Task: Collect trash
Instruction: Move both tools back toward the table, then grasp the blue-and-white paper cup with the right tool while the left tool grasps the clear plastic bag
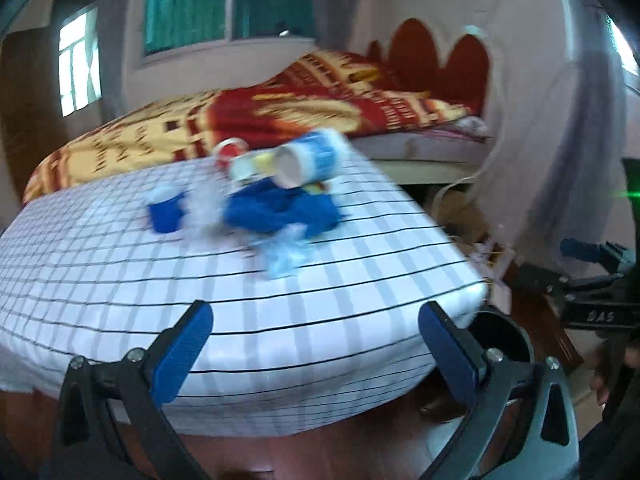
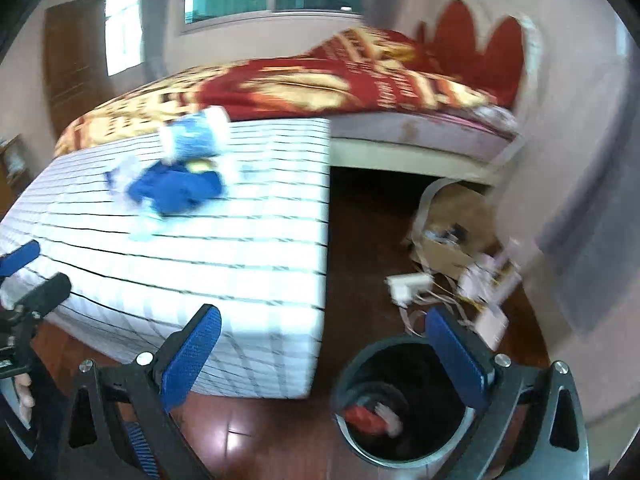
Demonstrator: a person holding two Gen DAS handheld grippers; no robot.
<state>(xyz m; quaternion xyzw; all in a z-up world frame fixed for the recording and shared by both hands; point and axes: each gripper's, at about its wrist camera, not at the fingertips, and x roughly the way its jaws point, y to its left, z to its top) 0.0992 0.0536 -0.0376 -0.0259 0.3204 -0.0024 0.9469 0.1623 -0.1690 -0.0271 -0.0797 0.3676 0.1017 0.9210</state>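
Trash lies in a heap on a white checked mattress [image 1: 360,280]: a blue-and-white paper cup [image 1: 310,158] on its side, a crumpled blue wrapper [image 1: 280,212], a small blue cup [image 1: 166,212], a red-and-white can [image 1: 228,150] and clear plastic scraps [image 1: 286,254]. My left gripper [image 1: 316,334] is open and empty, short of the heap at the mattress's near edge. In the right wrist view the same paper cup [image 2: 196,136] and blue wrapper [image 2: 176,190] lie far left. My right gripper [image 2: 324,344] is open and empty above a round black bin [image 2: 352,368] holding a red item [image 2: 364,418].
A bed with a red and yellow blanket [image 1: 248,116] stands behind the mattress. A cardboard box [image 2: 456,220], white boxes and cables [image 2: 412,284] clutter the dark wooden floor [image 2: 360,220] at right. The other gripper [image 1: 592,276] shows at the right edge; a hand [image 2: 24,394] shows at left.
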